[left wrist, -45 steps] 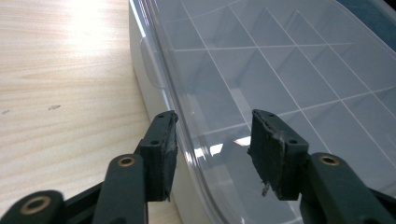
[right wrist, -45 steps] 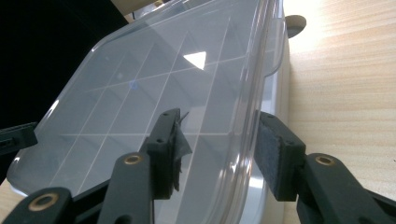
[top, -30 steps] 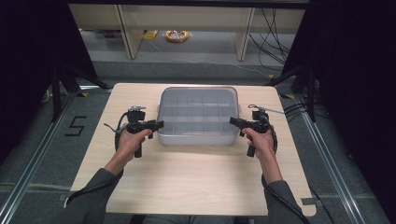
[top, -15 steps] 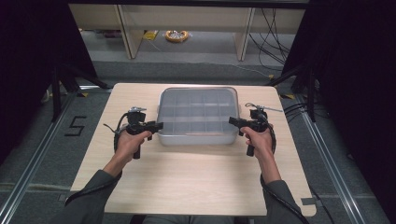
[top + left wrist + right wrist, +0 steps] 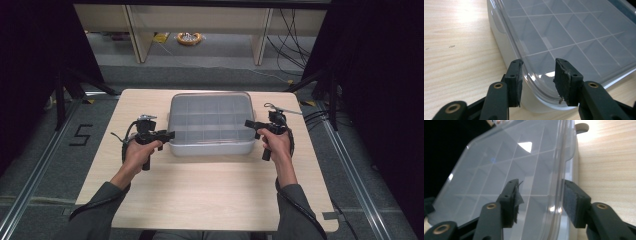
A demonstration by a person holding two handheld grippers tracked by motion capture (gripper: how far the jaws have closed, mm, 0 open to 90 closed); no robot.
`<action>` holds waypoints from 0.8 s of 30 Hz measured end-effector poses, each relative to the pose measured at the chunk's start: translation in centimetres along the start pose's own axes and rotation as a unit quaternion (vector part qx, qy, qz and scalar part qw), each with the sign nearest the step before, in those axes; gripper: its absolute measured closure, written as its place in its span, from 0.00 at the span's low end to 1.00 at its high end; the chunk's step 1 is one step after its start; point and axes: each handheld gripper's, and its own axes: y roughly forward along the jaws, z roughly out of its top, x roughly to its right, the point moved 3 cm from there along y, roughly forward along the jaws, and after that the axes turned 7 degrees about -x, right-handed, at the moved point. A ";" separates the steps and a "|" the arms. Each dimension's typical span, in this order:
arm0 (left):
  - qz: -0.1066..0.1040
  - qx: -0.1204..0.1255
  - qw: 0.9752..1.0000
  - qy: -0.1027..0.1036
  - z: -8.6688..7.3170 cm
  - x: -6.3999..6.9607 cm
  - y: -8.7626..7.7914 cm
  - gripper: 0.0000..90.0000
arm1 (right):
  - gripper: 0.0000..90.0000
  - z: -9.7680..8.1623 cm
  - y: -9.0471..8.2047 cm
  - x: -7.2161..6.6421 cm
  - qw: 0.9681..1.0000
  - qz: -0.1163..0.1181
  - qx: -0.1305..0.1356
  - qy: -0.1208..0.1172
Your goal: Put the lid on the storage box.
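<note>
A clear plastic compartment box (image 5: 210,120) with its lid on sits at the far middle of the wooden table (image 5: 210,195). My left gripper (image 5: 170,134) points at its near left corner. In the left gripper view the pads (image 5: 515,80) touch the lid's rounded corner (image 5: 541,96) on both sides, so my left gripper (image 5: 538,62) is shut on it, though the jaws have just eased apart slightly. My right gripper (image 5: 248,123) is at the box's right side. Its jaws have just been opening and my right gripper (image 5: 540,182) straddles the lid's rim (image 5: 557,182) without pressing it.
A latch tab (image 5: 582,127) sticks out from the box's right side. Bare tabletop (image 5: 210,180) lies between my forearms and on either side of the box (image 5: 454,50) (image 5: 609,170). Beyond the table are shelf legs, cables and a yellow coil (image 5: 189,38) on the floor.
</note>
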 end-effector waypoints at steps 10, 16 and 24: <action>-0.015 -0.001 1.000 -0.021 -0.1 -0.2 0.1 0.62 | 0.59 -0.7 -1.0 1.1 1.000 -0.014 0.000 0.008; -0.026 0.013 0.998 -0.056 0.5 -0.6 0.3 0.56 | 0.57 -0.1 -0.9 1.3 1.000 -0.020 0.007 -0.003; -0.028 0.032 0.995 -0.095 2.9 -1.7 1.3 0.52 | 0.57 0.8 0.2 0.6 0.999 -0.013 -0.014 0.037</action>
